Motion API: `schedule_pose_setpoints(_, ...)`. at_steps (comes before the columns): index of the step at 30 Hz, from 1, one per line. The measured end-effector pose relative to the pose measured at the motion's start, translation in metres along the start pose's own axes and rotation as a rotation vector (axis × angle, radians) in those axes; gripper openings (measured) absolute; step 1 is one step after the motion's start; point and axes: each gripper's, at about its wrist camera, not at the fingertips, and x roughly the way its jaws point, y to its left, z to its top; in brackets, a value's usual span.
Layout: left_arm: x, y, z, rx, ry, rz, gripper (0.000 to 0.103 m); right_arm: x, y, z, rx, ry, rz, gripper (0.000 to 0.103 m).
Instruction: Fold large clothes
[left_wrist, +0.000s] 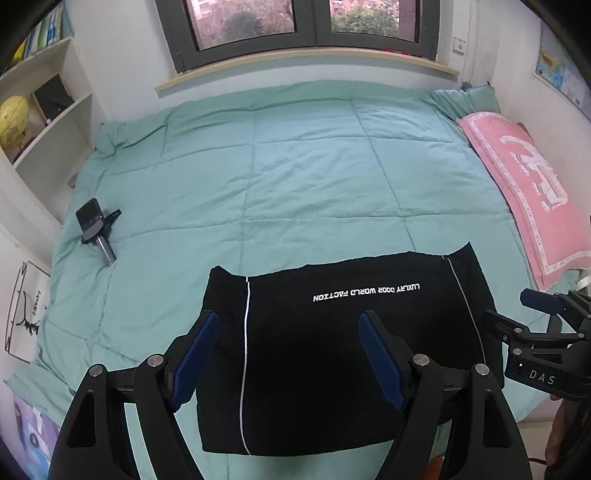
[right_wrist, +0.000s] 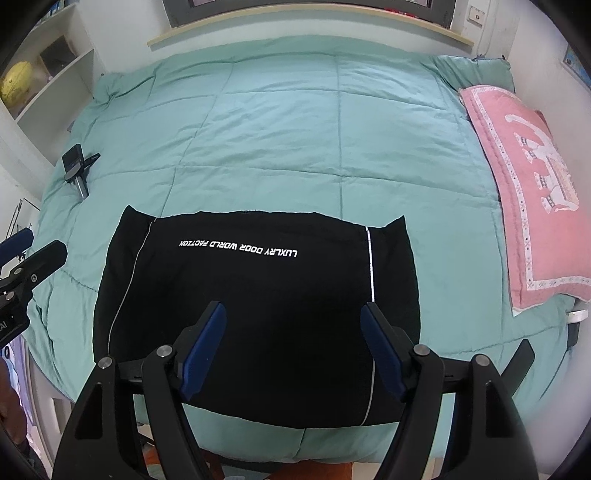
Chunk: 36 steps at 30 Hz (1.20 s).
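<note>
The folded garment (left_wrist: 332, 350) is black, with two thin white piping lines running down it and a row of white lettering. It lies on a mint-green quilt (left_wrist: 295, 177) stitched in large squares. The pillow (left_wrist: 528, 192) is pink with a white figure and a pale dotted border. Each hand-held gripper, left (left_wrist: 288, 363) and right (right_wrist: 291, 354), is black with dark blue ribbed pads (left_wrist: 195, 362)

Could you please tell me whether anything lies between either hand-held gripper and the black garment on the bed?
Nothing visible does. The left hand-held gripper and right hand-held gripper are both open above the black garment, with bare cloth showing between their fingers.
</note>
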Motion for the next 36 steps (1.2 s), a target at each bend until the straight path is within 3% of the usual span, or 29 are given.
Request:
schedule_pose_setpoints(30, 0.013, 0.006, 0.0, -0.019, 0.036, -0.004, 0.079, 0.018, 0.006, 0.003, -0.001, 0.043, 0.031, 0.077)
schedule_pose_setpoints(36, 0.017, 0.007, -0.001, -0.028, 0.048, 0.002, 0.079, 0.024, 0.007, 0.002, 0.024, 0.076, 0.084, 0.077)
